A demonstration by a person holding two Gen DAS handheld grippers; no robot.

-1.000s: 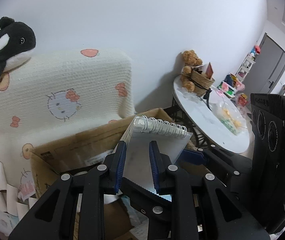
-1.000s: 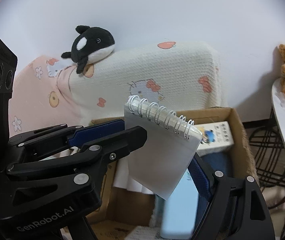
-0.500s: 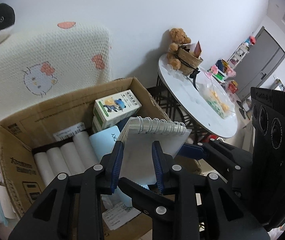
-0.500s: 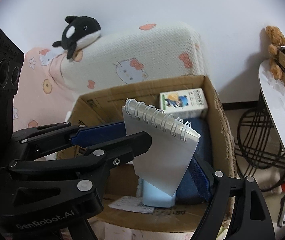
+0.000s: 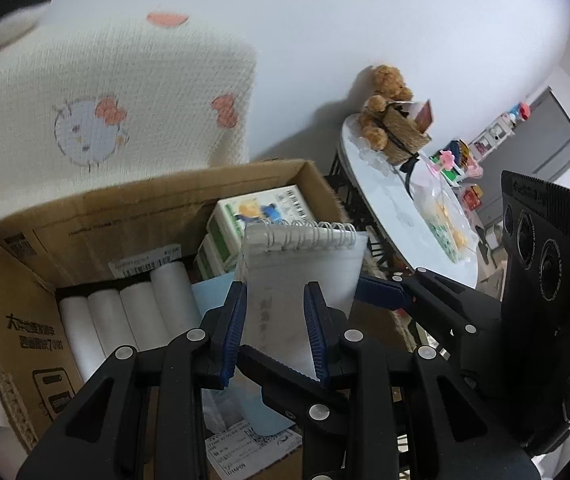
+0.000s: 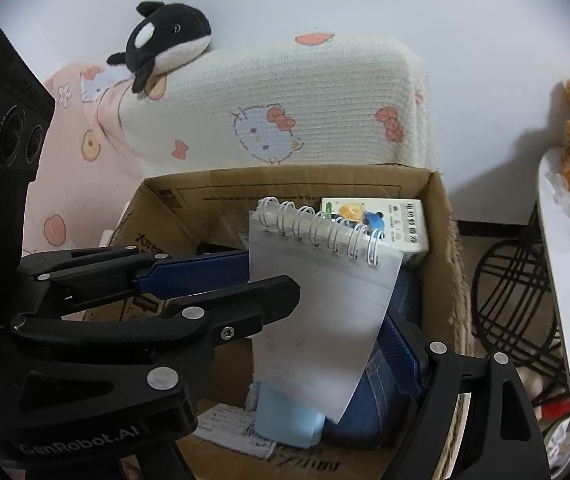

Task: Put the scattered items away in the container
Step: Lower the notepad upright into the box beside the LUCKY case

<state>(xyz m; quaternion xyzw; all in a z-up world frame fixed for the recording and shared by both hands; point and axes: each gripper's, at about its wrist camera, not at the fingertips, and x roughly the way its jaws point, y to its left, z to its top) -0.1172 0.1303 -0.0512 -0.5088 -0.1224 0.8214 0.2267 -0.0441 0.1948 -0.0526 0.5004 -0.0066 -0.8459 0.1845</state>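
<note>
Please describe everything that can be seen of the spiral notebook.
The spiral notebook is small, with a frosted pale grey cover, plastic by its look, and a silver wire coil along its top edge. Closed and tilted, coil uppermost, it hangs above the open cardboard box. The right gripper clamps its side edges. Its lower part lies between the pads of the left gripper, whose jaws have just been opening; whether they press it is unclear.

The notebook (image 6: 317, 320) hides part of the blue pack (image 6: 285, 420) and jeans (image 6: 373, 408); the orca (image 5: 1, 4) is blurred, cut off.
</note>
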